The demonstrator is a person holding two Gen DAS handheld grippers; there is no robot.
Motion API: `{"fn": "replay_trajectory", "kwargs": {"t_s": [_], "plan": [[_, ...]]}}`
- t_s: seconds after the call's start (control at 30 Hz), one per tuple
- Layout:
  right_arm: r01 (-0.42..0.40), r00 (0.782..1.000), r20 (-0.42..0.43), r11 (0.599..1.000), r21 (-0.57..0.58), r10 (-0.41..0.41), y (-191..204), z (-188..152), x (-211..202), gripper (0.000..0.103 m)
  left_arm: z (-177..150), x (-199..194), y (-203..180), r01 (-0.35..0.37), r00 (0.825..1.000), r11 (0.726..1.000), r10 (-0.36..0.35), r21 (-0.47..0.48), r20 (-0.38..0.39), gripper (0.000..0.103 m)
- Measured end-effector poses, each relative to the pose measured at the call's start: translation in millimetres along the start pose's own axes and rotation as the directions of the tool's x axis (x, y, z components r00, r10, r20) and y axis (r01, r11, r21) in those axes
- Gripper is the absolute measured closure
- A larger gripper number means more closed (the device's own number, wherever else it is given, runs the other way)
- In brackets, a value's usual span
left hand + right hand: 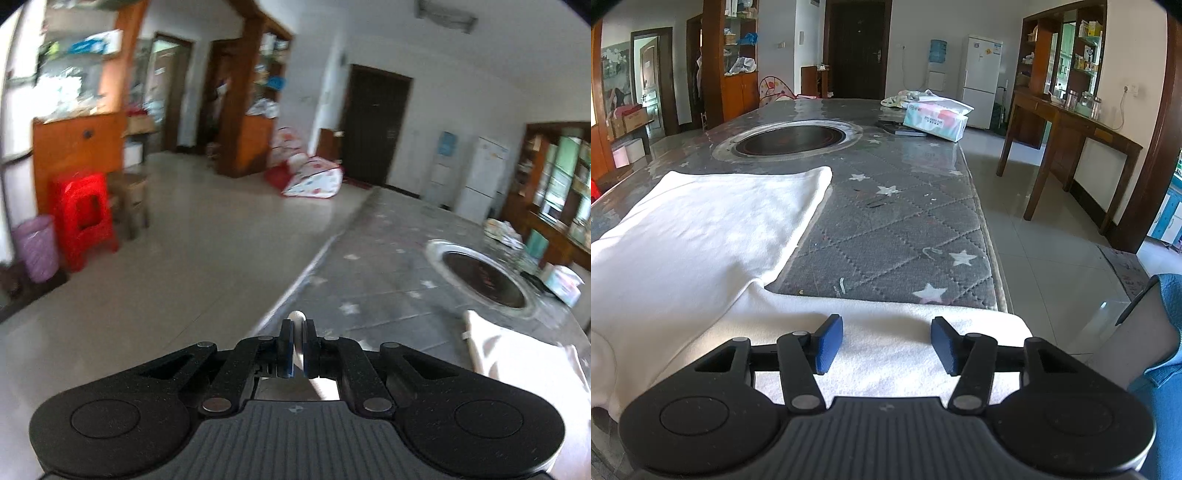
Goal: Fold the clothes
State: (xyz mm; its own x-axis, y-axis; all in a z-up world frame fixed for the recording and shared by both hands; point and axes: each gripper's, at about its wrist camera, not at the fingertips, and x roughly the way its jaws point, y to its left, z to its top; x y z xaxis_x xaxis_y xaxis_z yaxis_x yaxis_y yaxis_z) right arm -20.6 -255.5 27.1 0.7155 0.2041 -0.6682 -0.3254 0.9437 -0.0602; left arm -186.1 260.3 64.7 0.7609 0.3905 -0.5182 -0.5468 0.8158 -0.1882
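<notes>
The white garment is lying on the grey star-patterned table, and it is looking only partly folded: in the right wrist view its far part is lying flat and smooth toward the round dark burner, while a long band of the cloth is running along the near edge of the table, just under the right gripper. The right gripper is hovering over this near band with its blue pads standing well apart; nothing is between them, so it is holding nothing and is seeming ready to take the cloth. The left gripper is closed tight, and a thin strip of white cloth is sticking out between its narrow pads, so it is pinching an edge or a corner of the garment; which part exactly cannot be told. In the left wrist view the rest of the garment is showing only at the right, beside the burner, and the picture is blurred. By judgement the folding is at an early or middle stage: the garment is spread out, at least one fold line is appearing, but the neat small packet is not yet made, and the near band and the left side are waiting to be folded over
</notes>
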Motion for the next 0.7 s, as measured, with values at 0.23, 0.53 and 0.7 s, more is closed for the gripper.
{"fn": "replay_trajectory", "kwargs": {"t_s": [0.23, 0.53, 0.7], "plan": [[0.003, 1.000, -0.001, 1.000, -0.007, -0.003, -0.4, -0.1, 1.1, 0.045, -17.9, 7.8, 15.4, -0.042, 0.998, 0.999, 0.043, 0.018, -0.049, 0.097], [-0.082, 0.996, 0.022, 0.995, -0.064, 0.083, 13.8, 11.3, -16.8, 0.045, -20.2, 16.7, 13.5, -0.116, 0.990, 0.990, 0.122, 0.078, -0.076, 0.090], [-0.250, 0.966, 0.028, 0.959, -0.136, 0.256, 46.6, 24.9, -27.6, 0.045, -17.9, 12.4, -12.8, 0.016, 0.997, 0.988, -0.003, 0.156, -0.083, 0.090]]}}
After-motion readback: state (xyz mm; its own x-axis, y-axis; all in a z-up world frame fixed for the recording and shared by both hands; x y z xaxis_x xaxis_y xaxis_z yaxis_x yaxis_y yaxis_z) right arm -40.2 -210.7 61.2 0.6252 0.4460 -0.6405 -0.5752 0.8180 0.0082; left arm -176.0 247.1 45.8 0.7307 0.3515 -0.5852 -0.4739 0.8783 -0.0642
